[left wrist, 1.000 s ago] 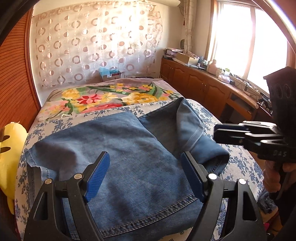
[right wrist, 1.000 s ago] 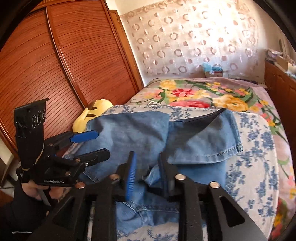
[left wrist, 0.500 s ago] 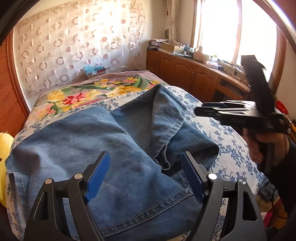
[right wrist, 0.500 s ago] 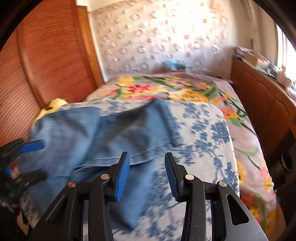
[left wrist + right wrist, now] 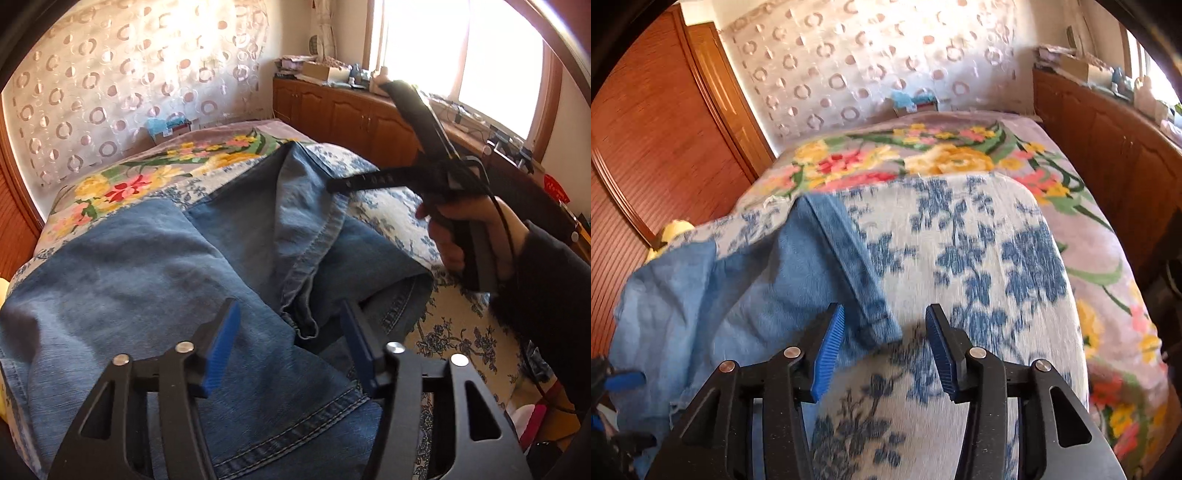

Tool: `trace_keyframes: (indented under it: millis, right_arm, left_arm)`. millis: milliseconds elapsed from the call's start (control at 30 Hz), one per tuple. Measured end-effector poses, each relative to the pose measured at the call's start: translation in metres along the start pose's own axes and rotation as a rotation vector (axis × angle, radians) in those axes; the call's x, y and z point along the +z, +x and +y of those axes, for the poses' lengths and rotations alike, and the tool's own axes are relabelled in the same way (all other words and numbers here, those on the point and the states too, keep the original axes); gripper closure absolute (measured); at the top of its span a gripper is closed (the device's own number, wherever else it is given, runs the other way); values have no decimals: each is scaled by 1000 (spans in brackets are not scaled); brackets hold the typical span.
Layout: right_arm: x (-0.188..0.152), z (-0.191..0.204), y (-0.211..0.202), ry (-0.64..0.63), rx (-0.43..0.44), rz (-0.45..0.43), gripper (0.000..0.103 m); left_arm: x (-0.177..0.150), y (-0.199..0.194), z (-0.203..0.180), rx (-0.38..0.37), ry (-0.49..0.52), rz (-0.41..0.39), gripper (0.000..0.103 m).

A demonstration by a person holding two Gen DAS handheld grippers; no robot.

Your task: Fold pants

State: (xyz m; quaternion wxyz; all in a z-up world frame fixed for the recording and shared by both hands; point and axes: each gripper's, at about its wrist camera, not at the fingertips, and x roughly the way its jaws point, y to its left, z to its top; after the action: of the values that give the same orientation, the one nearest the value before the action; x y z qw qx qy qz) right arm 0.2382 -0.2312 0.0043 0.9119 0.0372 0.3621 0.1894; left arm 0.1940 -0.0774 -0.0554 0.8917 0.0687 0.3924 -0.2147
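Left wrist view: jeans [image 5: 155,280] on bed [image 5: 388,206], partly folded, loose leg overlapping, more folds left. Left gripper [image 5: 291,345] jaws closing, ungripped, over denim; right gripper [image 5: 884,345] jaws opening, empty, over hem corner.

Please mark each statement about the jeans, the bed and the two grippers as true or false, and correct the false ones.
1. The jeans lie on a blue-flowered cover. True.
2. The right gripper grips a trouser leg. False: its jaws are opening, with only a hem corner between them, unpressed.
3. The left gripper is fully shut. False: it is closing above the denim, with a clear gap.
4. A yellow toy lies beside the wardrobe. True.
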Motion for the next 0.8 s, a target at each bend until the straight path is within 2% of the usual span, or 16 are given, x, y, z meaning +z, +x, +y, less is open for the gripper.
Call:
trace_keyframes:
  millis: [233,300,367,567,800]
  right_arm:
    - [-4,1,7,-20,80,10,56]
    - [-7,3,8,-44,78,12,78]
    - [-9,5,5,-60,61,-3,93]
    - [-13,-5,-20,-48,90,-73,95]
    - [-16,-17,-47,-49,75,-144,95]
  left_arm:
    - [-1,5,-10,-6,18,16,54]
    - [0,7,-12,-7,21,21,55]
    - [1,9,-12,-6,24,26,55]
    - [3,14,-14,-5,29,33,57]
    - [5,23,-19,-9,34,45,57]
